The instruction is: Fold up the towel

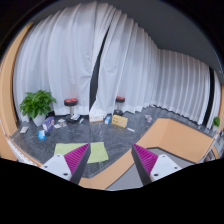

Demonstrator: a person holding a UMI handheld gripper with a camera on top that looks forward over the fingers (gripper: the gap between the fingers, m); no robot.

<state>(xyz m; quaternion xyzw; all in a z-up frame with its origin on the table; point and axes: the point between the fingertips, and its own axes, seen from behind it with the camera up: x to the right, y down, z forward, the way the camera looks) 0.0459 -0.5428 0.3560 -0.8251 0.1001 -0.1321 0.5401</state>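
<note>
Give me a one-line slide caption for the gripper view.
Open gripper held empty above the table, green towel lying flat just beyond it, potted plant before white curtains.

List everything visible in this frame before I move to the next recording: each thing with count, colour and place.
towels: two, light green, flat on the grey surface ahead of the fingers, side by side
potted plant: one, green leaves, at the far side of the surface, before the curtain
curtain: one, white, hanging across the whole background
stools: two, dark with red seats, standing before the curtain
small items: several, mixed colours, scattered near the plant and stools; too small to identify
wooden board: one, light brown, beyond the fingers, opposite the plant
gripper: one, fingers with magenta pads, open, holding nothing, towels not yet touched
</note>
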